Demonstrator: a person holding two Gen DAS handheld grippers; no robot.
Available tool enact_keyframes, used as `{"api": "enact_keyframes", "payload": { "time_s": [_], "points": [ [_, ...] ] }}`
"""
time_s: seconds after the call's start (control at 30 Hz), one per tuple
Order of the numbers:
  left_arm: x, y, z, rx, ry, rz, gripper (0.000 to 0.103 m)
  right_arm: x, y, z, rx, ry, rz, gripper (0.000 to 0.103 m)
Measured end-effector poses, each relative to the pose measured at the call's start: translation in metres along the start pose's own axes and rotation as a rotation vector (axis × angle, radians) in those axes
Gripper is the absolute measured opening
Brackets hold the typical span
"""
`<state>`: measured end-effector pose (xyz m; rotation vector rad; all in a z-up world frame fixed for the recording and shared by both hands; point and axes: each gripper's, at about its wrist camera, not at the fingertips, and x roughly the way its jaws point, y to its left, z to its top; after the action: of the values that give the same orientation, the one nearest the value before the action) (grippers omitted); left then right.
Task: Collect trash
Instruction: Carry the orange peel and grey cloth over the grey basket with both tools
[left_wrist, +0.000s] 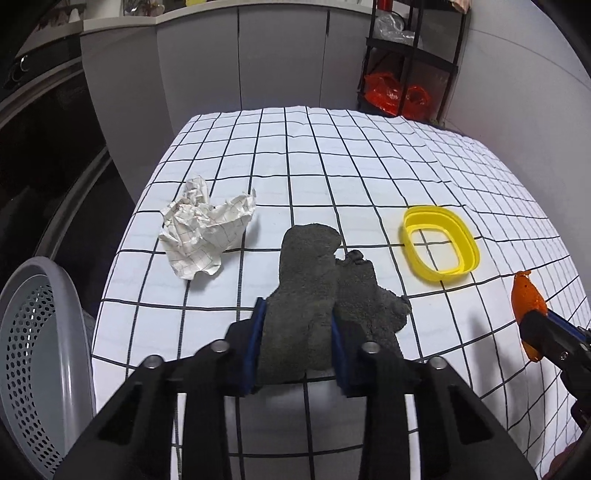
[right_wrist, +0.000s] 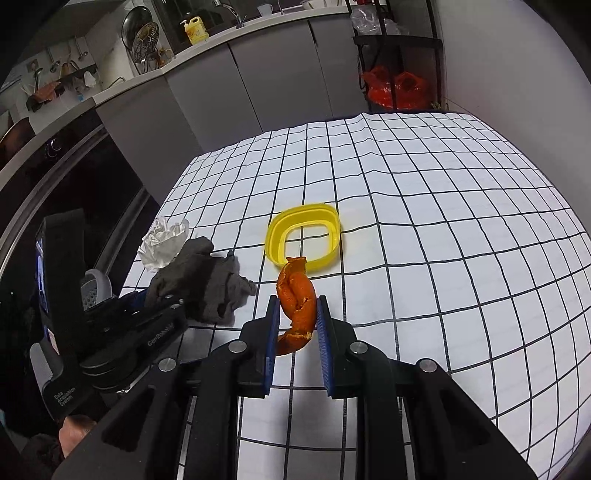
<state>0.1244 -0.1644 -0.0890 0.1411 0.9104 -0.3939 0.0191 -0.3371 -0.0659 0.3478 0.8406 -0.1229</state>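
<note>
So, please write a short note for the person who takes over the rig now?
Left gripper: shut on the grey cloth, which lies on the checked table.
Right gripper: shut on the orange peel.
On the table: crumpled paper, yellow ring.
Grey basket at the table's left edge; contents not visible.
Left: bin both held items, then the paper.

Dark grey rag (left_wrist: 314, 295) clamped upright; twisted orange peel (right_wrist: 297, 299) likewise; crumpled paper (left_wrist: 203, 229) and yellow ring (left_wrist: 439, 243) on table
</note>
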Motion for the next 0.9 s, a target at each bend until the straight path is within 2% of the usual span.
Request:
{"api": "enact_keyframes", "payload": {
  "time_s": [0.23, 0.53, 0.67, 0.9],
  "points": [
    [-0.035, 0.012, 0.0, -0.012, -0.066, -0.002, 0.027, -0.012, 0.006, 0.002, 0.0, -0.024, 0.014, 0.019],
    [-0.1, 0.042, -0.006, -0.025, -0.197, 0.05, 0.027, -0.032, 0.039, 0.002, -0.029, -0.07, 0.077, 0.019],
    [-0.127, 0.063, -0.015, -0.045, -0.241, 0.079, 0.027, -0.031, 0.062, 0.001, -0.048, -0.072, 0.112, 0.019],
    [-0.157, 0.112, -0.025, -0.086, -0.289, 0.176, 0.027, -0.021, 0.119, -0.003, -0.111, -0.061, 0.195, 0.019]
  ]
}}
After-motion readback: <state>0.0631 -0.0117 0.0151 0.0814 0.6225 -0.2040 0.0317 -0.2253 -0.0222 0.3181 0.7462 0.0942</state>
